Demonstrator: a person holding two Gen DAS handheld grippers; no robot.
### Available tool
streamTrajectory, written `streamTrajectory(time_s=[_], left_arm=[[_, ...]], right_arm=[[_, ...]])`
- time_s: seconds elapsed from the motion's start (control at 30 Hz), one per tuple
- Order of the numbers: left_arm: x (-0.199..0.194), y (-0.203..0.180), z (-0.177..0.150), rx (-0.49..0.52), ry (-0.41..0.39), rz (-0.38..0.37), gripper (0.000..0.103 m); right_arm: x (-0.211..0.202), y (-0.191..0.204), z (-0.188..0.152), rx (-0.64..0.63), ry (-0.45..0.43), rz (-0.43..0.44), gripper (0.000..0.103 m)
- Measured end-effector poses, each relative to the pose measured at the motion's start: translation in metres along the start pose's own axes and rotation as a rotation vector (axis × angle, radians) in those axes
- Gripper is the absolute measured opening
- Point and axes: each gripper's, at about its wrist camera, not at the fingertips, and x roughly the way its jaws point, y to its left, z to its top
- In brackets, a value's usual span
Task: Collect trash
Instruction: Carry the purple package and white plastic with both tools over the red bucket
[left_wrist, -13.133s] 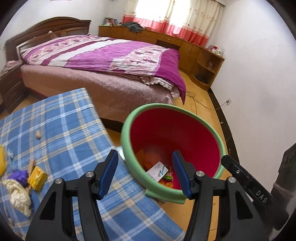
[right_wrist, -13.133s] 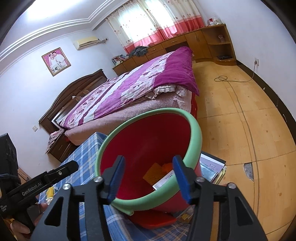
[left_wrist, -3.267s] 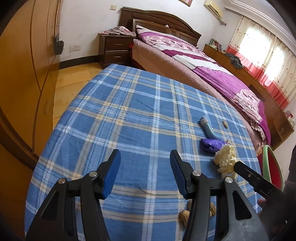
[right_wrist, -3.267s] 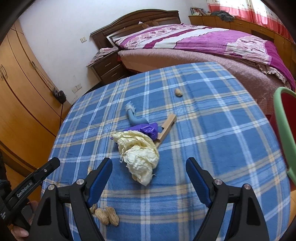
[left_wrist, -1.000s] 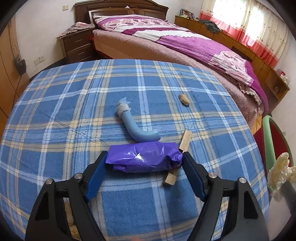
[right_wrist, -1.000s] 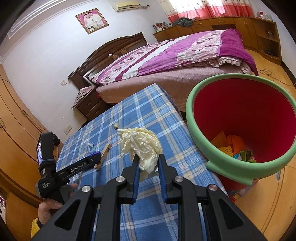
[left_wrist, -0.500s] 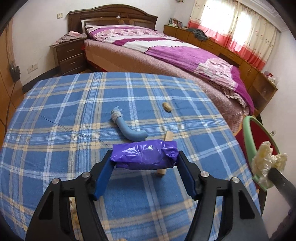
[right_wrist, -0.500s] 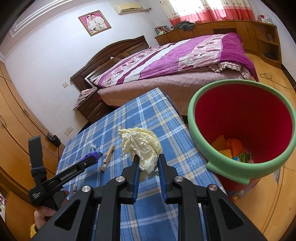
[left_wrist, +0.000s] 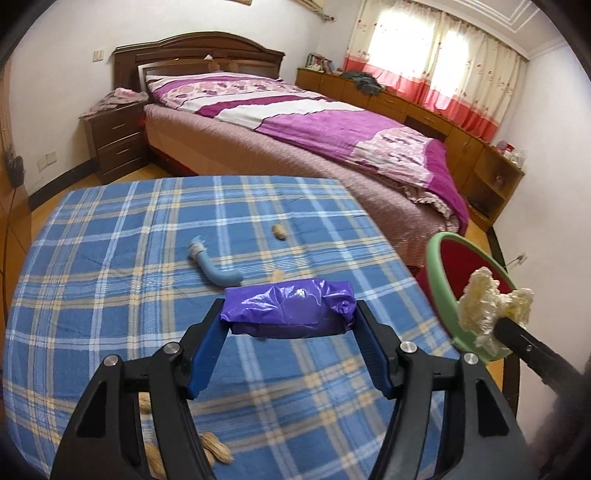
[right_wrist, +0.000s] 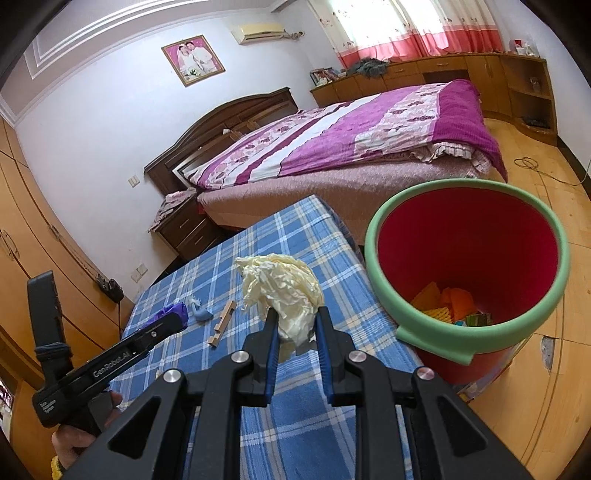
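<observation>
Above the checked tablecloth (left_wrist: 110, 258), purple bag (left_wrist: 288, 308) clamped between left gripper (left_wrist: 288, 332) pads, cream wad (right_wrist: 284, 291) pinched in right gripper (right_wrist: 295, 328)

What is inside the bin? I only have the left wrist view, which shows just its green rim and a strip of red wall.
Observer: The bin holds trash: orange and yellow pieces lie at the bottom.
Operator: And how is the other hand's grip?
Observer: The right gripper pinches the lower end of the cream wad; most of the wad bulges above the fingers.
Operator: Is anything hidden behind what I hold?
Observer: A wooden stick lies on the checked cloth, beside the blue tube.
</observation>
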Motion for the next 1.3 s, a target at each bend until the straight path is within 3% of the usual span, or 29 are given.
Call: streamTrajectory(time_s=[0.57, 1.3], left_arm=[[-0.010, -0.071, 0.001, 0.114, 0.003, -0.101, 0.068], [0.036, -0.167, -0.001, 0.276, 0.064, -0.196, 0.068]], right_arm=[[-0.041, -0.051, 0.010, 0.095, -0.091, -0.058, 0.021], [-0.048, -0.141, 0.022, 0.233, -0.147, -0.230, 0.025]])
